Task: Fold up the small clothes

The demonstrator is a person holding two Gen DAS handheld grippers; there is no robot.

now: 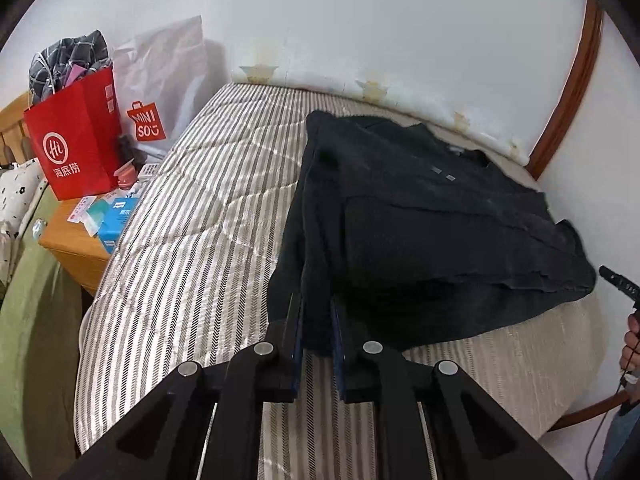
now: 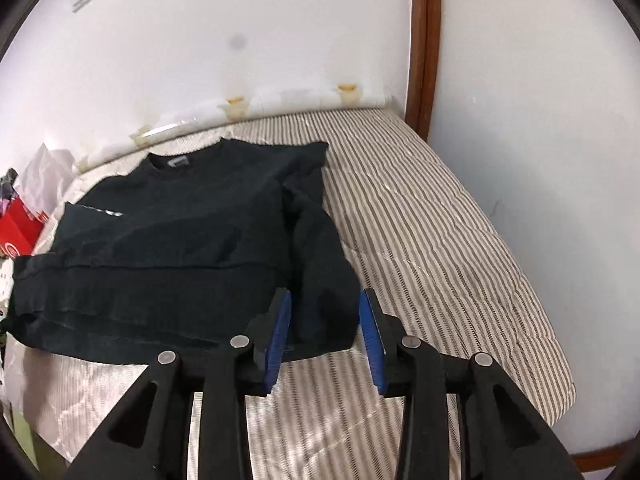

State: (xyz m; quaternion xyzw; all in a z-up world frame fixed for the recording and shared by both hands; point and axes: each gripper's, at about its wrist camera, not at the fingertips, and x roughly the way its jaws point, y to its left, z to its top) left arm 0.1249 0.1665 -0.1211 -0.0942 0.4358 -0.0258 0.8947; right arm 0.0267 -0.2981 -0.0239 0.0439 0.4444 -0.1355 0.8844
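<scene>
On the left of the striped bed, a wooden nightstand carries a red paper bag, well clear of the work. Right of it the black sweatshirt lies flat, collar far, hem near, long axis running near to far. Left gripper is narrowed onto the shirt's near left edge, cloth between its fingers. Right gripper stands wide apart around the near right sleeve, not pinching; nothing blocks either
</scene>
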